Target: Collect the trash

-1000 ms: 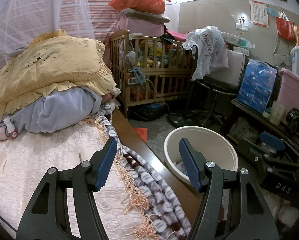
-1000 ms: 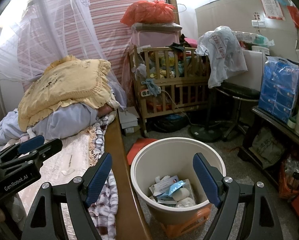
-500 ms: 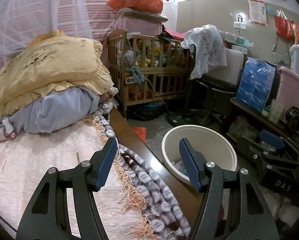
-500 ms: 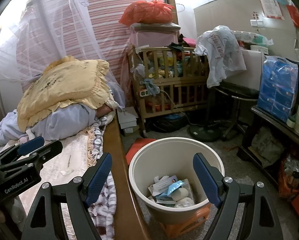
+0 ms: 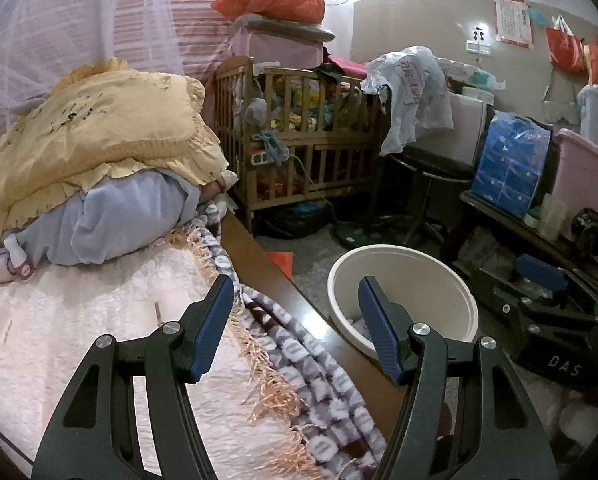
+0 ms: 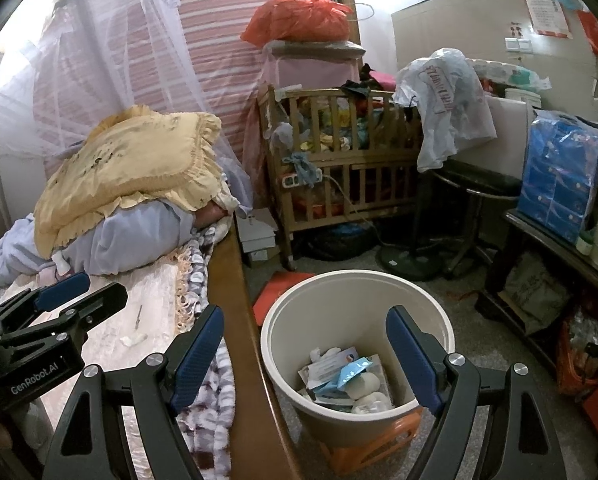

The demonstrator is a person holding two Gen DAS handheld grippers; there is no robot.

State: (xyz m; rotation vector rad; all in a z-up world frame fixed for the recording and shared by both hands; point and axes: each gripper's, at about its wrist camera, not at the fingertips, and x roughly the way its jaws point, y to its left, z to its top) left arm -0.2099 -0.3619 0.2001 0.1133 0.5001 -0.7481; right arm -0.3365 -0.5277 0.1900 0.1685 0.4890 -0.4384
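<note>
Trash bin (image 6: 383, 292) under gaping, empty right tool (image 6: 305, 314).

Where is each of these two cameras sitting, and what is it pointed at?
Left wrist: sits on the left gripper, above the bed, looking towards the crib; its open jaws show.
Right wrist: sits on the right gripper, above the bin of trash; its open jaws and the left gripper show.
Shared: bed, bin, crib.

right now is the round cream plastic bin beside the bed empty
No. The bin stands upright, with wrappers and white wads covering its bottom.
</note>
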